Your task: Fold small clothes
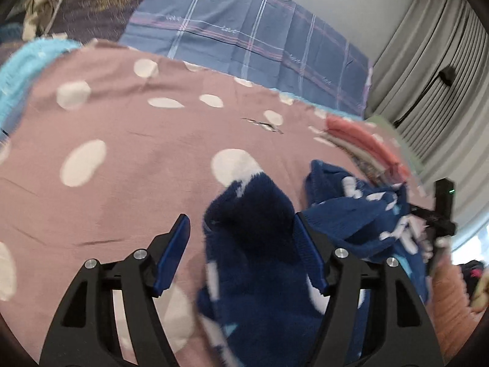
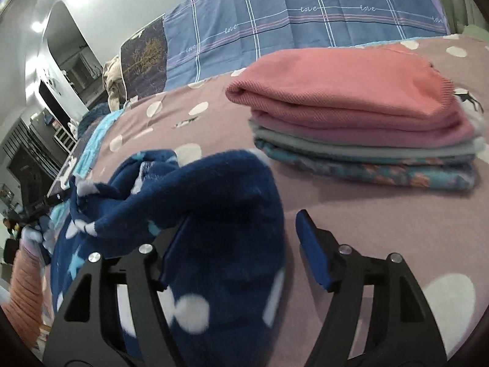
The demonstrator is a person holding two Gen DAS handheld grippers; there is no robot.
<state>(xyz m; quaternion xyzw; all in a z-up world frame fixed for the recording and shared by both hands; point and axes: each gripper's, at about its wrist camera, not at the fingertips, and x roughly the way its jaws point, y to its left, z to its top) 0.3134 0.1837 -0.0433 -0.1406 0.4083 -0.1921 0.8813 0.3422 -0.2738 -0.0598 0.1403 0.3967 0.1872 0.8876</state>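
Note:
A navy fleece garment with white dots and pale blue stars (image 1: 256, 244) lies bunched on the pink dotted bedspread (image 1: 122, 153). My left gripper (image 1: 241, 253) is open, and a fold of the garment stands between its blue pads, against the right pad. The right wrist view shows the same garment (image 2: 220, 214) draped over the left finger of my right gripper (image 2: 238, 250), which is open. The other gripper shows at the far side of the garment in each view (image 1: 440, 214) (image 2: 39, 208).
A stack of folded clothes, salmon pink on top (image 2: 351, 91), sits on the bedspread (image 2: 397, 229) ahead and right of my right gripper. A blue checked sheet (image 1: 259, 36) lies behind. Grey curtains (image 1: 443, 76) hang at the right.

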